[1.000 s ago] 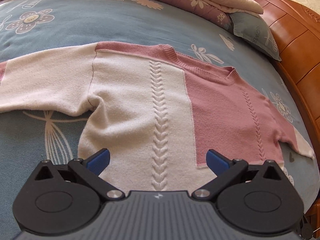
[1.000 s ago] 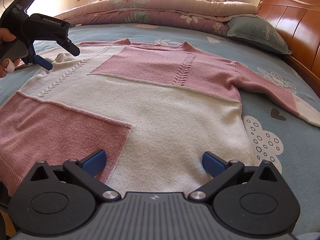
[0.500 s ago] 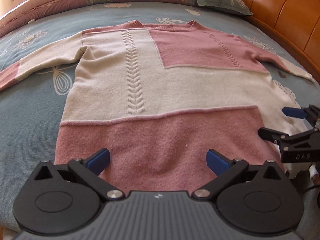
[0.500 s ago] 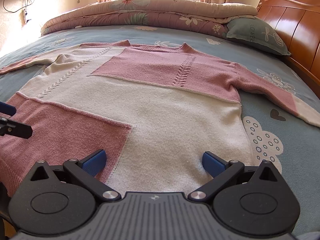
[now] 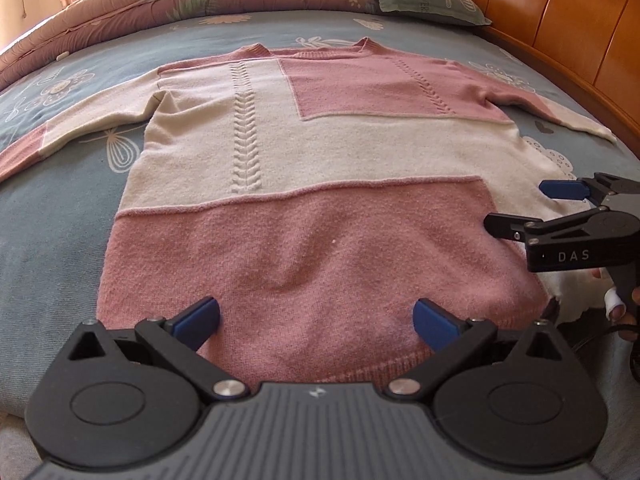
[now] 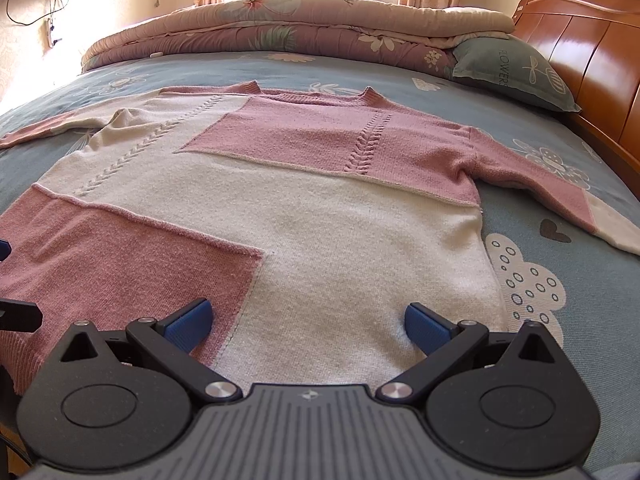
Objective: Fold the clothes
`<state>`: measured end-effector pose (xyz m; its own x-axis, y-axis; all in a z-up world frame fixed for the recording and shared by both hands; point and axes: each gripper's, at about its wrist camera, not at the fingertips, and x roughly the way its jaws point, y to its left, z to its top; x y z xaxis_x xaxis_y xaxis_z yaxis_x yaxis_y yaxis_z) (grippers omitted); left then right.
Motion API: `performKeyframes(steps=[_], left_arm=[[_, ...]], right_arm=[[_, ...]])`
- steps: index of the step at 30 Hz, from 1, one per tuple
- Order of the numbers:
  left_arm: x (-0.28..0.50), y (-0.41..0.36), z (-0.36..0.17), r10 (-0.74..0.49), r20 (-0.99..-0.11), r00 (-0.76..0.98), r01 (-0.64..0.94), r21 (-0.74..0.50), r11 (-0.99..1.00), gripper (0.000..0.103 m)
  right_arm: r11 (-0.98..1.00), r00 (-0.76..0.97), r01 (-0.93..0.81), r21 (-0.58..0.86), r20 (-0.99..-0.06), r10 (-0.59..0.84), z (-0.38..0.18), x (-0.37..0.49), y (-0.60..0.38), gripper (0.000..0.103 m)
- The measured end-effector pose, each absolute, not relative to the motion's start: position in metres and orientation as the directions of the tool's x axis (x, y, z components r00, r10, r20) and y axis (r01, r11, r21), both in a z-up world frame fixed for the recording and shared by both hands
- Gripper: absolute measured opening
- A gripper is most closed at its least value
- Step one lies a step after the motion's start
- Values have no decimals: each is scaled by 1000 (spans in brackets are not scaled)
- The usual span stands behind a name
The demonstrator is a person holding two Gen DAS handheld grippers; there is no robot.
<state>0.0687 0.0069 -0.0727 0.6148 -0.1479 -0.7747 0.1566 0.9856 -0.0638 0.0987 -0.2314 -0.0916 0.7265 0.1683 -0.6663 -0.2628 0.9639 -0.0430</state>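
- Since a second ago, left gripper (image 5: pixel 316 322) has swung from the sweater's (image 5: pixel 320 168) chest down to its hem, jaws spread, empty.
- Right gripper (image 6: pixel 306 322) hovers released over the hem on the bed (image 6: pixel 560 280).

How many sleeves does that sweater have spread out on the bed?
2. One sleeve reaches toward the wooden headboard; the other sleeve stretches out the opposite way. Both lie flat on the bed, unfolded.

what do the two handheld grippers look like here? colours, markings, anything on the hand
Both match: the left gripper and right gripper have black linkage arms with silver pivot screws, blue finger pads, and a ribbed grey body bearing a small white logo. Seen from the left wrist view, the right gripper's side reads "DAS" in white. The hand holding it has white tape on one finger.
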Motion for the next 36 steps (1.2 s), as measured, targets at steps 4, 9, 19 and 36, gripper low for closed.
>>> performKeyframes(steps=[4,9,19,36], left_arm=[[62,2,-78,-126,-765,631,177,-16,984,102],[68,7,-73,-135,-769,625,157,-46,987,102],[64,18,-71,-154,-769,620,122,-100,987,102],[114,45,-63,-254,-724,641,3,-329,944,102]], right_arm=[[964,726,-263,-45,-667,167,-91,99,-231,103],[964,727,-262,-48,-667,164,-91,99,-230,103],[964,728,-261,-49,-665,163,-91,99,-230,103],[965,729,-257,-49,-666,160,-91,99,-230,103]])
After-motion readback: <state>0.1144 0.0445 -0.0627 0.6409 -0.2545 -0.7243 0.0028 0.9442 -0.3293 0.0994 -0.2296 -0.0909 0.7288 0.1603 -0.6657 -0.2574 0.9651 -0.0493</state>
